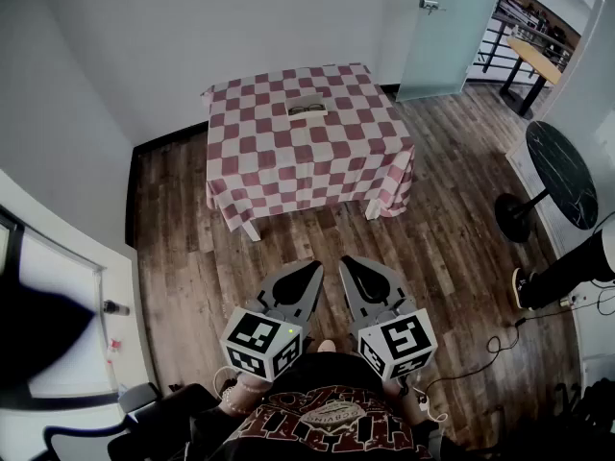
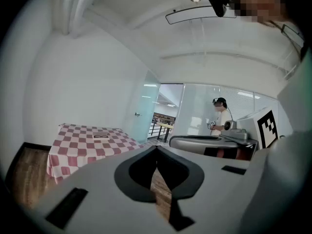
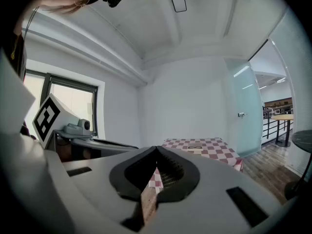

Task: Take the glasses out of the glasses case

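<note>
Though closed, left gripper (image 1: pixel 312 270), right gripper (image 1: pixel 348 263) abreast

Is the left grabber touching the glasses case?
Apart. The head view shows the left gripper held over the wooden floor, while the glasses case lies far ahead on the checkered table.

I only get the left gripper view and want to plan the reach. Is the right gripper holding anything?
Observer: No. The right gripper has its jaws together, nothing between them.
Operator: How near is the table?
Observer: The left gripper and the right one are close to the person's body; wooden floor separates them from the checkered table.
Operator: And the case?
Observer: The glasses case lies toward the table's far side, glasses showing in it.
</note>
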`<act>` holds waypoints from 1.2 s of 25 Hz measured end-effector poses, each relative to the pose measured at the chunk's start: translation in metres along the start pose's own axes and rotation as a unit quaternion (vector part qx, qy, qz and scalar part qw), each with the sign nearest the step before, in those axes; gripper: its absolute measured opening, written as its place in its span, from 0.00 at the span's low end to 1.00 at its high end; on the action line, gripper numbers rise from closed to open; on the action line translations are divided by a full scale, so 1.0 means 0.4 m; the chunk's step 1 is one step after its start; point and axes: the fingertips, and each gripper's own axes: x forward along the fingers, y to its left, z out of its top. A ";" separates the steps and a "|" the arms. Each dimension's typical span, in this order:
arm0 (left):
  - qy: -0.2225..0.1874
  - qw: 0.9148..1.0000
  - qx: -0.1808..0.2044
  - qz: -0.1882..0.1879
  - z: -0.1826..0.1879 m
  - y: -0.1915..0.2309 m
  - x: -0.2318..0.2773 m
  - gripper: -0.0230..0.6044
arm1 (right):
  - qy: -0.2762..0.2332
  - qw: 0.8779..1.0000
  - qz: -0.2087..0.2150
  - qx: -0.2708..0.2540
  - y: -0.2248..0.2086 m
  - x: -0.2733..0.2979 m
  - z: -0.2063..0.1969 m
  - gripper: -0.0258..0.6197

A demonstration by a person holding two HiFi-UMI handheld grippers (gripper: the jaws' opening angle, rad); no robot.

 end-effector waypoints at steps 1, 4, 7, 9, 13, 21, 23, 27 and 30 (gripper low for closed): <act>0.000 1.000 0.000 0.000 -0.001 -0.003 0.000 0.05 | 0.000 1.000 0.000 0.000 0.000 -0.002 -0.001 0.07; 0.001 1.000 0.000 -0.001 -0.005 -0.012 0.003 0.05 | 0.000 1.000 0.001 0.000 -0.002 -0.010 -0.004 0.07; 0.003 1.000 0.001 -0.002 -0.010 -0.025 0.007 0.05 | -0.002 1.000 0.002 0.002 -0.011 -0.021 -0.008 0.07; 0.004 1.000 0.001 -0.001 -0.014 -0.030 0.009 0.05 | -0.004 1.000 0.003 0.003 -0.016 -0.028 -0.008 0.07; 0.004 1.000 0.001 0.006 -0.018 -0.039 0.012 0.05 | -0.003 1.000 0.010 0.003 -0.024 -0.040 -0.011 0.07; 0.012 1.000 -0.007 0.021 -0.053 -0.049 0.013 0.05 | 0.018 0.999 0.033 -0.009 -0.020 -0.050 -0.044 0.07; 0.015 1.000 -0.008 0.024 -0.057 -0.044 0.013 0.05 | 0.021 0.999 0.037 -0.007 -0.020 -0.048 -0.047 0.07; 0.014 0.999 -0.014 0.028 -0.059 -0.027 0.018 0.05 | 0.026 0.999 0.036 -0.004 -0.027 -0.038 -0.051 0.07; 0.010 0.999 -0.023 0.025 -0.064 -0.010 0.030 0.05 | 0.028 0.999 0.029 0.001 -0.040 -0.023 -0.060 0.07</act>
